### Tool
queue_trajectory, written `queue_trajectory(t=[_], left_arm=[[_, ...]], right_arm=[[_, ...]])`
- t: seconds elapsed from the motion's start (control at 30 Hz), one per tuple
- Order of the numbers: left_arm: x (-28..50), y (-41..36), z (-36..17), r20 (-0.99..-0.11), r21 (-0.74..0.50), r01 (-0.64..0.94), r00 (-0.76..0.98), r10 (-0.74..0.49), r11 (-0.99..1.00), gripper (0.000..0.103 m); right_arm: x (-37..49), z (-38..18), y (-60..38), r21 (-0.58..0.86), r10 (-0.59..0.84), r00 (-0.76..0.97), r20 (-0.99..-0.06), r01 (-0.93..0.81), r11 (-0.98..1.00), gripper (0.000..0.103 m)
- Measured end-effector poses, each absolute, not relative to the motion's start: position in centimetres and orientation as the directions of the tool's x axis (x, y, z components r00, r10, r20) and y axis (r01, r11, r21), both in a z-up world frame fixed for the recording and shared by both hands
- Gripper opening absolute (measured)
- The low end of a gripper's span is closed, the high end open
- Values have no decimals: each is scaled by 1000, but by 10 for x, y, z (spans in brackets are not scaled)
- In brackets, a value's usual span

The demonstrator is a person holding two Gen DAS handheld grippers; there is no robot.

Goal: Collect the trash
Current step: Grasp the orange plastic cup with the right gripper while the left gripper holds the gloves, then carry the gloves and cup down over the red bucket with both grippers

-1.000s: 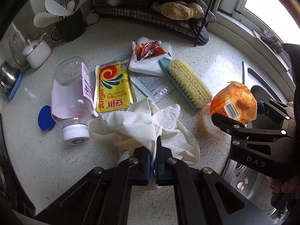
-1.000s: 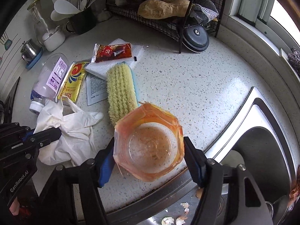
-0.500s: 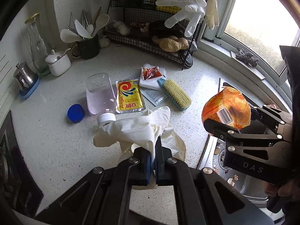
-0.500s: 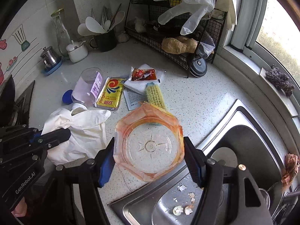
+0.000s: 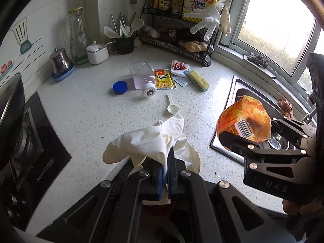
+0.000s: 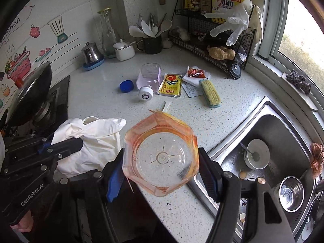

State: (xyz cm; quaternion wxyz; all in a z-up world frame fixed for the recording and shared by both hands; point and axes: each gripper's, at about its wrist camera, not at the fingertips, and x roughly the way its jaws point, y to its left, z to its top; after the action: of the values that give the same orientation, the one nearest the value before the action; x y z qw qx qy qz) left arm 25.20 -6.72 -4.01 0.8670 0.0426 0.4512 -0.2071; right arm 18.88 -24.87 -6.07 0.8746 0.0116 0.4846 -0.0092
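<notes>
Left gripper [image 5: 165, 174]: jaws clenched on a crumpled white glove [image 5: 149, 139], which hangs in the air above the counter [image 5: 85, 117] at 6 o'clock of the left wrist view; in the right wrist view the same glove sits at 9 o'clock. Right gripper [image 6: 161, 168]: jaws set wide and pressing both sides of an orange-wrapped clear cup [image 6: 162, 154], bottom toward the camera, held over the counter edge beside the sink [image 6: 283, 133]; in the left wrist view the cup shows at 3 o'clock, barcode outward. Counter, items remaining, grouped at 12 o'clock of both views: clear bottle [image 5: 142, 78] lying on its side, white cap toward the camera; blue lid [image 5: 120, 87] just beside it at its 9 o'clock; yellow packet [image 5: 163, 79] touching the bottle at its 3 o'clock; red sachet [image 5: 178, 66] on a white pad; printed leaflet [image 5: 182, 80] partly under the brush [image 5: 198, 78]; white scoop [image 5: 172, 106] alone, nearer the camera than the bottle. Rear of counter: wire rack [image 5: 178, 38] with bottles and a yellow jug on top, gloves draped over its right end; black utensil mug [image 5: 124, 44]; white sugar pot [image 5: 97, 52]; steel pot [image 5: 60, 60] on a blue dish; glass carafe [image 5: 78, 34]. Sink: bowl with spoon [image 6: 256, 156], steel cup [image 6: 291, 194], eggshell bits. Stove [image 5: 26, 141] at 9 o'clock, dark wok on it.
</notes>
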Motion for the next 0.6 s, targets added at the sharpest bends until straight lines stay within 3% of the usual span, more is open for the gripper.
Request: queue_trajectory(t=[0.6], left_arm=[[164,14,-98,-871,-141,284,419,-255,948,2]], right_arm=[[119,-100,-173,38,65,433,-899,-71,997,65]])
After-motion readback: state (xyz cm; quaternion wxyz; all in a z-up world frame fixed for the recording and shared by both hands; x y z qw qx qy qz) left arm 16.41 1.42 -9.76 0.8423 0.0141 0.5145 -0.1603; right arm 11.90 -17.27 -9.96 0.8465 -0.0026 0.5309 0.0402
